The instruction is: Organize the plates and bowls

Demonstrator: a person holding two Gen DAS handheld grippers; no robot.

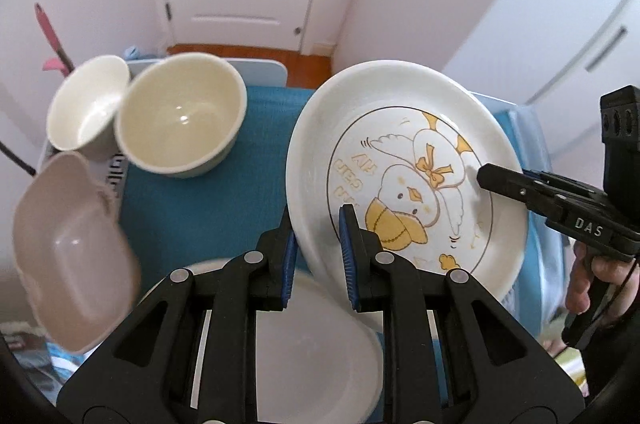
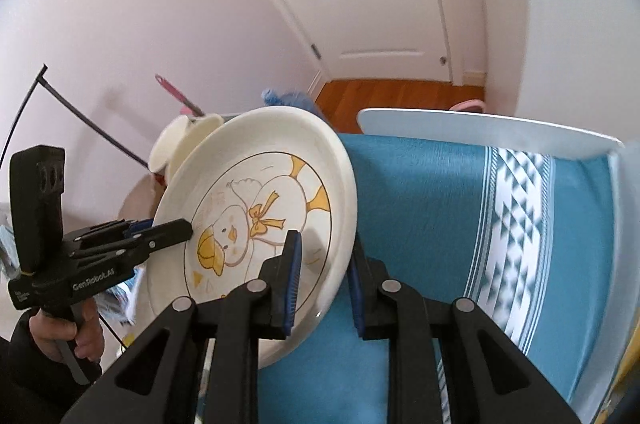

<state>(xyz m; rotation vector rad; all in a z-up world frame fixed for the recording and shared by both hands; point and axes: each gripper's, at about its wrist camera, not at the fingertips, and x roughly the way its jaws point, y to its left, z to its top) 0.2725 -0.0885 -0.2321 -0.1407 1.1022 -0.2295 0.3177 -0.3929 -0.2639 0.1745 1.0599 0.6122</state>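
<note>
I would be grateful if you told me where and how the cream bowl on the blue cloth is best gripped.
Grip the cream bowl by its rim, one finger inside and one outside, coming from above on its near side. It is tilted with its mouth open and nothing inside; a smaller white bowl crowds its left, so that side looks tight.

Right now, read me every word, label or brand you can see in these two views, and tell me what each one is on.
"DAS": white letters on the body of the right gripper, left wrist view.
"GenRobot.AI": white letters on the body of the left gripper, right wrist view; a smaller label beside it is too small to read.
Gold lettering on the duck plate: upside down and blurred, not readable.
</note>
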